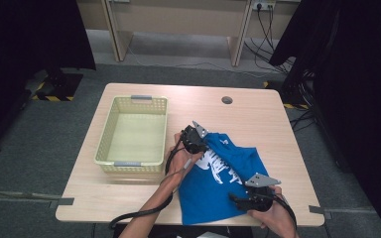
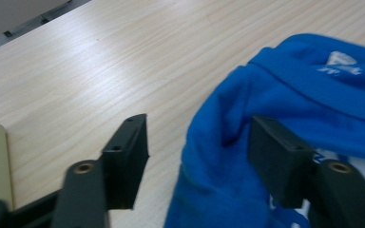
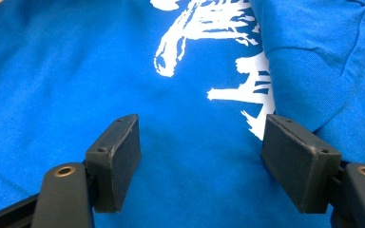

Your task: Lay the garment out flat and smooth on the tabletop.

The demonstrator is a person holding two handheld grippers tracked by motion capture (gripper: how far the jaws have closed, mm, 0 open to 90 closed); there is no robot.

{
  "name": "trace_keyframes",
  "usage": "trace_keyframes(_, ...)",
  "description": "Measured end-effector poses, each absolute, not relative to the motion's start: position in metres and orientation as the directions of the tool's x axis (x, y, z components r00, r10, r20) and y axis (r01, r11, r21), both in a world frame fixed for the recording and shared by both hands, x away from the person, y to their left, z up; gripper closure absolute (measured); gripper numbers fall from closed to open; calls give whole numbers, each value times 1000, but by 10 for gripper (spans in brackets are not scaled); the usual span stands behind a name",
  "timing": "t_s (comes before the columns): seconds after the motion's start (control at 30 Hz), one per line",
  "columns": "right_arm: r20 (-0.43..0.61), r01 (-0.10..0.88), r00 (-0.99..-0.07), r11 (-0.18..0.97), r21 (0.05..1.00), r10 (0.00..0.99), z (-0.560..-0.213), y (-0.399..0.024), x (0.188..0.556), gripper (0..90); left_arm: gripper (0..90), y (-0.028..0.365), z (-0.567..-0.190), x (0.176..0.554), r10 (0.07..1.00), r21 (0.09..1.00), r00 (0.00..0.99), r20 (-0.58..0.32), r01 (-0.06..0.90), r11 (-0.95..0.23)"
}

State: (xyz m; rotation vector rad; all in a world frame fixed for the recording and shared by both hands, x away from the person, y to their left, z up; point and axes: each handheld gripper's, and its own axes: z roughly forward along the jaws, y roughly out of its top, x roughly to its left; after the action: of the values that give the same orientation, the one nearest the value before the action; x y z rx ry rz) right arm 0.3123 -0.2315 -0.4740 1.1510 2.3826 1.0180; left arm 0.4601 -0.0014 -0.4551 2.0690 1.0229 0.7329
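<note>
Blue shirt (image 1: 218,183) near table's front edge (image 1: 129,218), left hand-held gripper (image 2: 195,156) parted around its fold, right hand-held gripper (image 3: 199,156) open above it.

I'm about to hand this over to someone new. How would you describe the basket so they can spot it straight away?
Start from the light wooden table and look at its left half. There stands the basket, a pale yellow rectangular plastic one with perforated walls and a grey handle at each short end. It is the one rigid container there, and it sits to the left of the blue shirt with its white print.
</note>
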Motion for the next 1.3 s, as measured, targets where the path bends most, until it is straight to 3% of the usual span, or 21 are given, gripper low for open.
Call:
trace_keyframes(0.47, 33, 552, -598, 381, 742, 801, -462, -242, 315, 288, 200, -6, -436, 418, 784, 804, 617, 64, 434, -407)
trace_keyframes(1.0, -13, 549, -549, 371, 749, 836, -458, -253, 325, 273, 164, -3, -456, 359, 704, 795, 710, 7, 424, -435)
trace_keyframes(1.3, -32, 570, -515, 369, 734, 857, -465, -254, 344, 258, 155, 1, -481, 352, 708, 752, 706, -1, 467, -465)
